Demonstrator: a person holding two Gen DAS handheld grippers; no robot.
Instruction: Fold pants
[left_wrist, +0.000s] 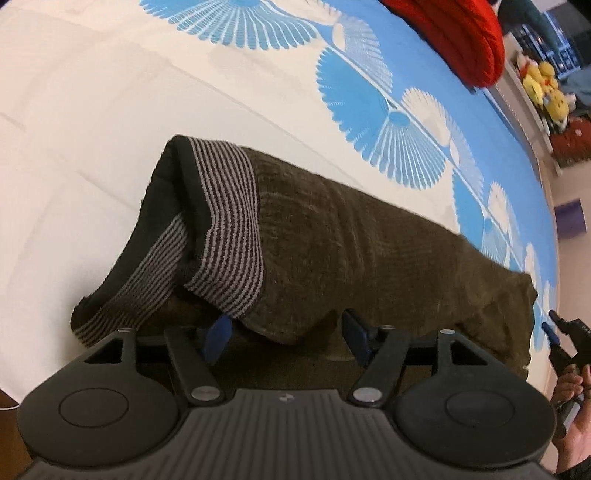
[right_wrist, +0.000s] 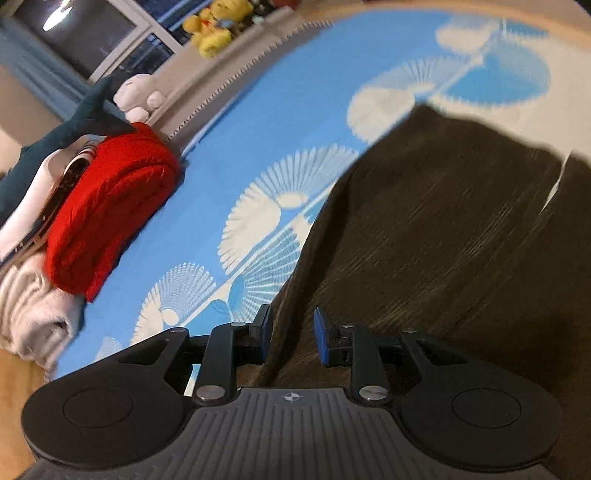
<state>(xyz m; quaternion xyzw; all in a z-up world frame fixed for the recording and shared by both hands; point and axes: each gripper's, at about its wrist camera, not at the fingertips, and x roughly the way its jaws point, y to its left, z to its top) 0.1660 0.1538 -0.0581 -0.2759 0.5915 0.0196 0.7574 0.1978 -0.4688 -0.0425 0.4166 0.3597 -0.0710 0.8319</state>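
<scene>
Dark olive knit pants (left_wrist: 351, 251) lie folded on the bed, their striped grey-and-black waistband (left_wrist: 229, 229) turned up at the left. My left gripper (left_wrist: 286, 332) stands open at the near edge of the fold, and its blue pads (left_wrist: 218, 334) do not press the cloth. In the right wrist view the pants (right_wrist: 443, 229) are a blurred dark mass on the right. My right gripper (right_wrist: 291, 330) is narrowly open over their left edge. A ridge of cloth runs between its pads (right_wrist: 320, 332), and the right pad's blue face shows free. The right gripper (left_wrist: 550, 323) also shows at the left view's right edge, held by a hand (left_wrist: 570, 384).
The bedsheet (left_wrist: 92, 129) is cream with a blue fan pattern (right_wrist: 280, 122). A folded red knit (right_wrist: 110, 206) tops a pile of white and pale clothes (right_wrist: 33, 314) at the far side. Beyond it sit a dark plush shark (right_wrist: 55, 136) and yellow plush toys (right_wrist: 214, 26).
</scene>
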